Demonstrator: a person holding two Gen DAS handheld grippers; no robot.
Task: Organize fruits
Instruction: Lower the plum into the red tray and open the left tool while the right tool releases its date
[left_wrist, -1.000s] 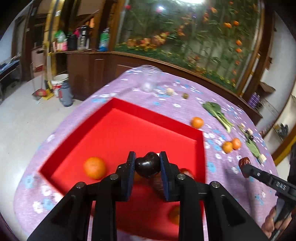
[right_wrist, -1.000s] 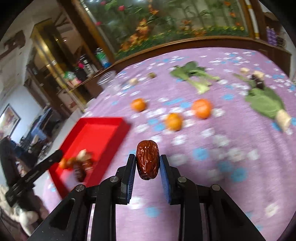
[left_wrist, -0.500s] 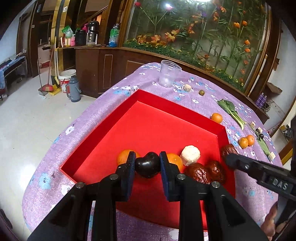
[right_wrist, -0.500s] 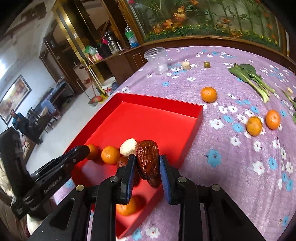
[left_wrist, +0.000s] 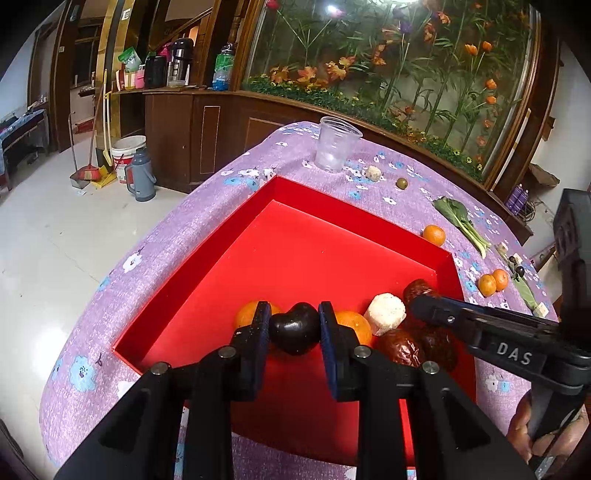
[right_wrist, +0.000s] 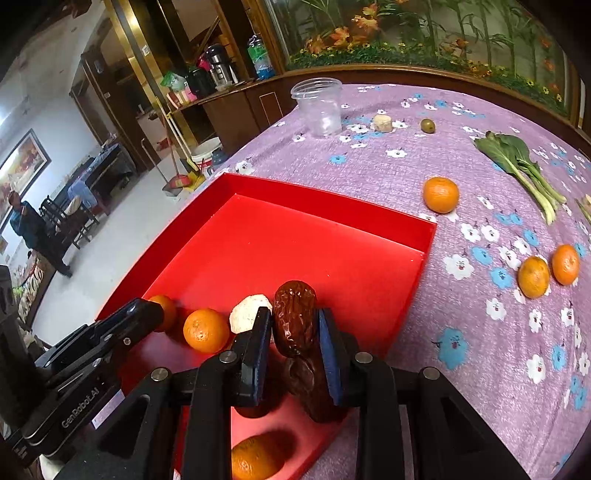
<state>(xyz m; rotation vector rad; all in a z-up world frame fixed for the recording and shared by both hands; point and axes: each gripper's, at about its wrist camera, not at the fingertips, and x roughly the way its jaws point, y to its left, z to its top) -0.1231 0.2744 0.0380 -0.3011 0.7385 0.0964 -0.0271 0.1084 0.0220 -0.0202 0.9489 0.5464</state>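
**Both grippers loaded over the red tray, drop-off pending**

Left gripper (left_wrist: 293, 326): jaws closed on a small dark glossy fruit (left_wrist: 294, 328), looks like a dark plum or similar, can't pin it down. It hangs above the near end of the red tray (left_wrist: 332, 206), just in front of the fruit already lying there.

Right gripper (right_wrist: 293, 334): jaws closed on a wrinkled brown red date (right_wrist: 295, 315), held upright, top poking above the pads. It sits over the tray's near right corner, right above another date lying in the tray.

In the tray, near end: tangerines (right_wrist: 206, 329), a white lumpy piece (left_wrist: 385, 313) (unclear what), a couple of dates (left_wrist: 400, 347). All bunched together; the far part of the tray is bare.

Not yet collected, on the purple floral tablecloth (right_wrist: 480, 332): one tangerine (right_wrist: 440, 194) past the tray's far corner, a pair of tangerines (right_wrist: 548, 269) well to the right, a small green fruit (right_wrist: 427, 125) and a pale chunk (right_wrist: 382, 123) near the clear plastic cup (right_wrist: 319, 107). Leafy greens (right_wrist: 517, 162) are not fruit, so I'd leave them.

Step, my read: placement phase for both hands, roughly mid-task.

Next move calls for:
- lower each fruit close to the tray floor, then open the jaws; a release from height likely rolls the round one
- aim the date at a bare patch, not on top of the date below it
- keep the two grippers apart, they're near each other at this end
- then go for the loose tangerines
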